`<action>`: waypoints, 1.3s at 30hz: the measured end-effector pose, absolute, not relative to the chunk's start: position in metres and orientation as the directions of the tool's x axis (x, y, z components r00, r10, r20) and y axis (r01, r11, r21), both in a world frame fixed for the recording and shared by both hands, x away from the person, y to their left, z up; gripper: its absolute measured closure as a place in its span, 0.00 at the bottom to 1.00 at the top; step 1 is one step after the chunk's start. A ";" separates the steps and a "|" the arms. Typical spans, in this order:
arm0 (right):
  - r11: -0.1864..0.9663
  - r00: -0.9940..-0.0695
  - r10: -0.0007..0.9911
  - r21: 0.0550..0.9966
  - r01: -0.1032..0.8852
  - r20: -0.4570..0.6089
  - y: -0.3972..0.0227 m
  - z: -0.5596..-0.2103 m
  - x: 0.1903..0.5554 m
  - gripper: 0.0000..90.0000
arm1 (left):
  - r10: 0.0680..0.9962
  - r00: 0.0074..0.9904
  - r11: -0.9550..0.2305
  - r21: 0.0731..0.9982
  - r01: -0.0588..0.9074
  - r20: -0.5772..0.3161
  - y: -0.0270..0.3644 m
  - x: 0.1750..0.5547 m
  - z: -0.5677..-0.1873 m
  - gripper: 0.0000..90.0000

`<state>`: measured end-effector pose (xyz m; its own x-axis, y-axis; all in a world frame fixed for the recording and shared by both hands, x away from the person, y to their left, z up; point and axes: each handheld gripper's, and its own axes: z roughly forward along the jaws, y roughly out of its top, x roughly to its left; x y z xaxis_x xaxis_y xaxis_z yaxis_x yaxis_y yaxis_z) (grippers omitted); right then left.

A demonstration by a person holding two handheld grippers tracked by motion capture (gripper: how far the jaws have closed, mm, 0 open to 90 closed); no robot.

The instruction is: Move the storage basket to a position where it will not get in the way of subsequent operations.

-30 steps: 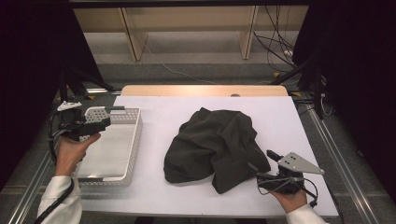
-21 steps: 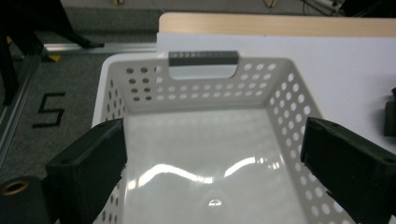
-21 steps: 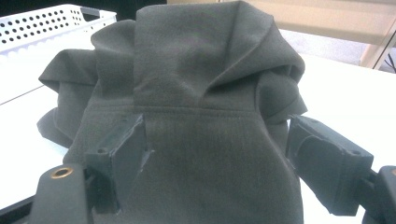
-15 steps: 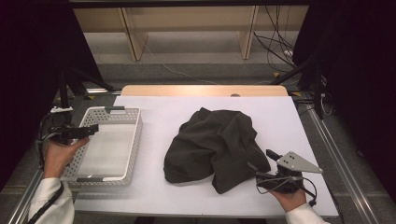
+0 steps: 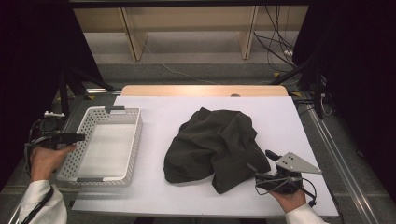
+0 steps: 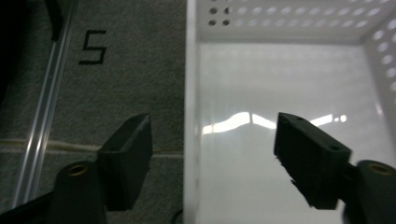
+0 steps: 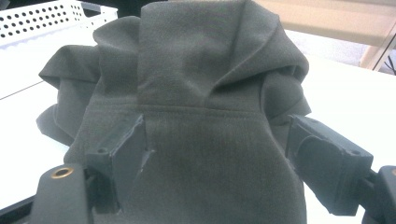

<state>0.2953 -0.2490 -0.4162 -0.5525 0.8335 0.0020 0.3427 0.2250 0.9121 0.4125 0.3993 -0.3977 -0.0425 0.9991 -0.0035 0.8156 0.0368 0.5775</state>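
Note:
A dark grey-green garment (image 5: 215, 142) lies crumpled in the middle of the white table. A white perforated basket (image 5: 132, 135) stands at the left. My left gripper (image 5: 78, 137) is level at the basket's left side. In the left gripper view its jaws (image 6: 212, 123) straddle the basket's left wall (image 6: 190, 140); they have just been closing, with gaps still on both sides of the wall. My right gripper (image 5: 260, 159) rests at the garment's near right edge. In the right gripper view its jaws (image 7: 217, 126) stand wide, with the cloth (image 7: 210, 84) lying between them.
The basket's floor (image 6: 280, 93) is bare. A grey floor with a painted mark (image 6: 92, 47) and a rail lies left of the table. Wooden shelving (image 5: 187, 23) and cables (image 5: 280, 46) stand beyond the far edge. White tabletop (image 5: 299, 121) surrounds the garment.
My left hand has moved left and down, from above the basket's far left part to just outside its left rim. The right hand and the garment have not moved.

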 end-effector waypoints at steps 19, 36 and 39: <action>0.227 -0.552 0.834 0.912 0.341 -0.001 -0.249 -0.416 0.295 0.25 | 0.999 -0.022 0.032 0.521 0.853 -0.027 0.399 0.417 -0.414 0.93; 0.235 -0.557 0.830 0.909 0.344 -0.004 -0.247 -0.417 0.297 0.25 | 0.999 0.003 0.024 0.566 0.824 -0.046 0.377 0.432 -0.419 0.93; 0.237 -0.560 0.828 0.908 0.347 -0.002 -0.247 -0.418 0.298 0.25 | 0.999 0.002 0.025 0.566 0.824 -0.047 0.376 0.432 -0.419 0.92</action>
